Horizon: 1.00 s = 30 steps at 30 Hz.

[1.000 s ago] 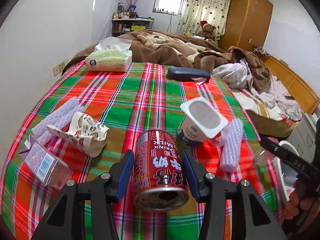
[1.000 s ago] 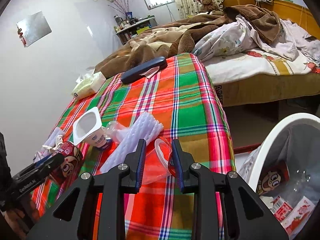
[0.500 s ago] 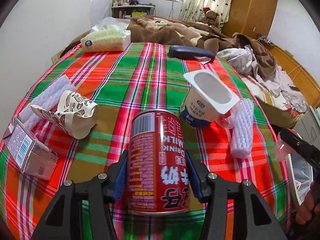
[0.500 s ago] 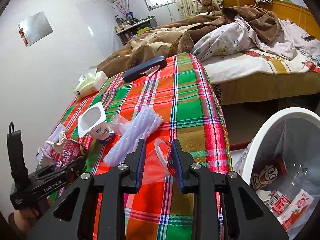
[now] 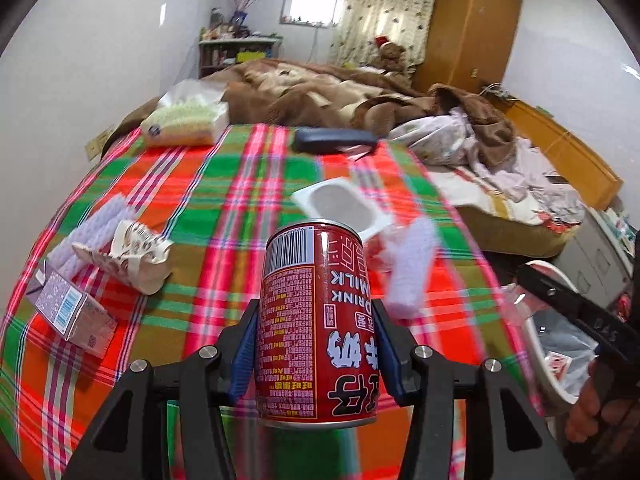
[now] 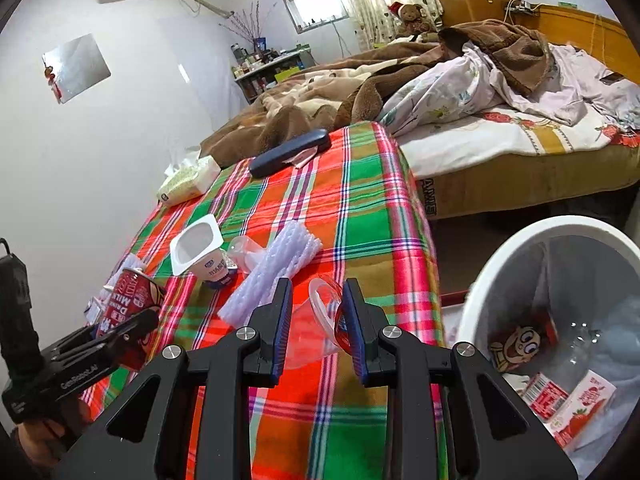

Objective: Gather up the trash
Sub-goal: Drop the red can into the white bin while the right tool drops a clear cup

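Observation:
My left gripper (image 5: 316, 344) is shut on a red milk drink can (image 5: 316, 320) and holds it upright above the plaid tablecloth (image 5: 224, 184); the can also shows in the right wrist view (image 6: 130, 300). My right gripper (image 6: 316, 320) is shut on a clear plastic cup (image 6: 316, 316) over the table's right edge. A white trash bin (image 6: 516, 248) with a liner stands on the floor to the right and holds cartons and a can.
On the cloth lie a white yogurt cup (image 5: 340, 204), white foam nets (image 5: 408, 272), a crumpled paper cup (image 5: 132, 252), a small carton (image 5: 68, 312), a tissue pack (image 5: 184, 120) and a dark case (image 5: 336, 140). A bed (image 6: 520, 120) stands behind.
My left gripper has lifted the red can off the cloth and tipped it upright. My right gripper has stayed shut on the clear cup near the bin.

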Available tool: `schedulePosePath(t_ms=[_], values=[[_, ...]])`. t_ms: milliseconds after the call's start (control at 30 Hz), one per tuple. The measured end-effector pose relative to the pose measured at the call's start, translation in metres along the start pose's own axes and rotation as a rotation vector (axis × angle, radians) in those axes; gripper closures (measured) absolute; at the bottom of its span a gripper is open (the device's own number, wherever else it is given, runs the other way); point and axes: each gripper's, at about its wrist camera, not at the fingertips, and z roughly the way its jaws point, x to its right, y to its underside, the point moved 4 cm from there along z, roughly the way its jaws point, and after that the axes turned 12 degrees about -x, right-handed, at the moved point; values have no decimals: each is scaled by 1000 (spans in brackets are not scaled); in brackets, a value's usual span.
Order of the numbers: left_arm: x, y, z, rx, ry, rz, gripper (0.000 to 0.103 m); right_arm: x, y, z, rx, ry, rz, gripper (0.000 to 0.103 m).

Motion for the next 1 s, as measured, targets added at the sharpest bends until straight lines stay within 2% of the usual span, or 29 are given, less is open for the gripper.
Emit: schedulePosePath(t_ms=[300,633,800,1000], values=[[60,5,-29,48,75,103,51,19,10,-45,77,19,10,76],[135,13,-32,45,158,233,51,57,17,-81,138,66,53,76],[176,18,-23,17,198,304,51,80,20,-90,145,106,74,76],[221,28,-8,-26,238,373,51,111,24,-85,103,156,110,76]])
